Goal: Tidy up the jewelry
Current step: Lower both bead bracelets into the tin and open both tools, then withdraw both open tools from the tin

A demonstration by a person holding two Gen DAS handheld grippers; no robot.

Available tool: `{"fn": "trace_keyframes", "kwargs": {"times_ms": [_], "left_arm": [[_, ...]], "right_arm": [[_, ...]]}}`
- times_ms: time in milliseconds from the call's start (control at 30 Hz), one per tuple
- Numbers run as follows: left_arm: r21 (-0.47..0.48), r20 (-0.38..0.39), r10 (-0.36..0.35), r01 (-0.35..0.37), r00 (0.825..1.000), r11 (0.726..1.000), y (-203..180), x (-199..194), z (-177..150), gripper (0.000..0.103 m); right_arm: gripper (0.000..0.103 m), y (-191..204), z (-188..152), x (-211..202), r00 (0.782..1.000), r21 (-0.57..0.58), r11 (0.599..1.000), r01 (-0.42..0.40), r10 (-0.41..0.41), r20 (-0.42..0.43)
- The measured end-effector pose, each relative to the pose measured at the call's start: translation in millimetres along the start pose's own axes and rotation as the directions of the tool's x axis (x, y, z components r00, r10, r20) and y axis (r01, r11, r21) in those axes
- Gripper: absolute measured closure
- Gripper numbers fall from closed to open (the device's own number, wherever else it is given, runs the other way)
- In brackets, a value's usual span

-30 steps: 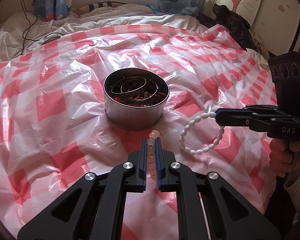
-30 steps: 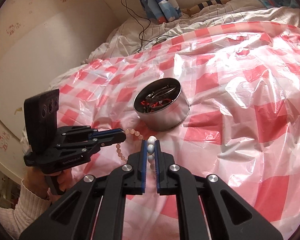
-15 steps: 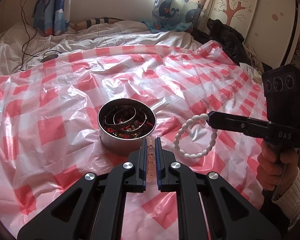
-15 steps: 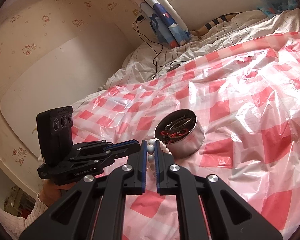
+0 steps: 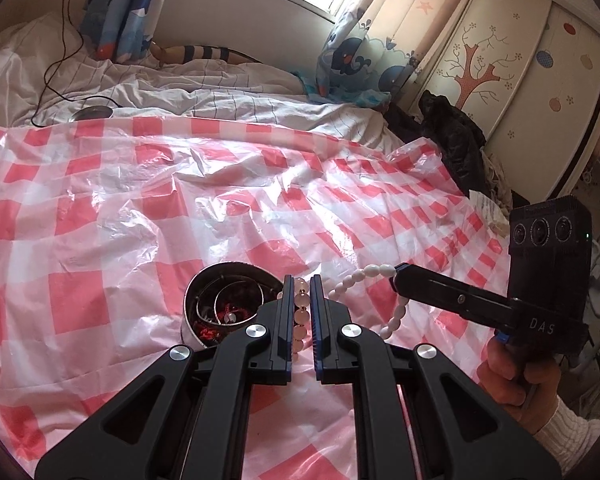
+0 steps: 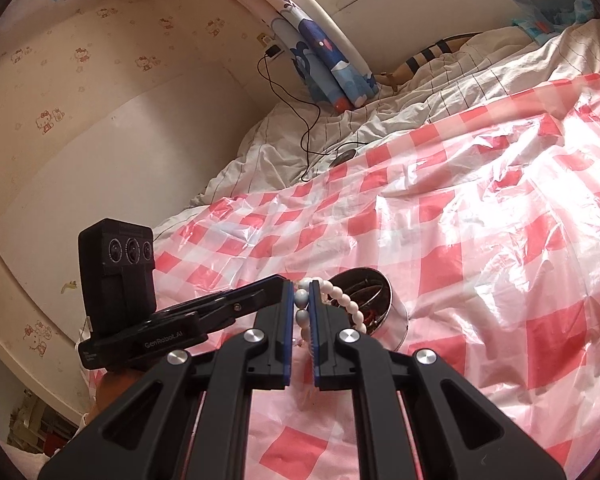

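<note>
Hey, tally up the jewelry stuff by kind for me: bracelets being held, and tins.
Pink bracelet, in left gripper: 1
White bracelet, in right gripper: 1
Tin, already holding bangles I can't count: 1
Total: 3

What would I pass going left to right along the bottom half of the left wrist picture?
Round metal tin of bangles → pink round-bead bracelet clamped in the left hand-held gripper → white oval-bead bracelet → right hand-held gripper → person's hand.
</note>
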State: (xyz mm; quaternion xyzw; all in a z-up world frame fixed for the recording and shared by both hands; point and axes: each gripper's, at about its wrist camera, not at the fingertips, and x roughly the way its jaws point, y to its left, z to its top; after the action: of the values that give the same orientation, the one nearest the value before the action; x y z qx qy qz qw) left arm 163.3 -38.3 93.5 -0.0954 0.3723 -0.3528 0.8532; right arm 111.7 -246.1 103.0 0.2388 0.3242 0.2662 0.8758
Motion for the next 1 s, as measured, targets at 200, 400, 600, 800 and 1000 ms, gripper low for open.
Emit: {"fn": "trace_keyframes", "kwargs": {"times_ms": [200, 400, 600, 800, 1000], "left_arm": [[-0.091, -0.046, 0.065, -0.069, 0.997, 0.993, 29.1, 31.7, 9.7, 0.096], [-0.126, -0.134, 0.179, -0.196, 0.975, 0.972, 55.2, 39.0, -2.9, 0.087], [-0.158, -0.085, 0.196, -0.207, 0.977, 0.965, 60.1, 7.2, 0.8, 0.063], [-0.079, -0.065, 0.287, -0.292, 0.956, 0.953, 39.0, -15.9, -8.8, 0.056], [0.055, 0.001, 0.438, -0.438, 0.899, 0.898, -2.4, -33.0, -41.1, 0.031]], "right_arm": [[0.095, -3.6, 10.6, 19.2, 0.999, -0.012, 0.999, 0.031, -0.031, -0.012], [0.095, -8.3, 11.9, 55.9, 0.996, -0.022, 0.998, 0.061, -0.063, -0.066], [0.087, -4.3, -4.9, 97.5, 0.974, -0.074, 0.991, 0.110, -0.122, -0.190], [0.056, 10.3, -8.4, 68.6, 0.979, -0.117, 0.983, 0.141, -0.156, -0.128], [0.029, 23.5, -30.6, -4.9, 0.940, -0.111, 0.934, 0.340, -0.336, 0.055]]}}
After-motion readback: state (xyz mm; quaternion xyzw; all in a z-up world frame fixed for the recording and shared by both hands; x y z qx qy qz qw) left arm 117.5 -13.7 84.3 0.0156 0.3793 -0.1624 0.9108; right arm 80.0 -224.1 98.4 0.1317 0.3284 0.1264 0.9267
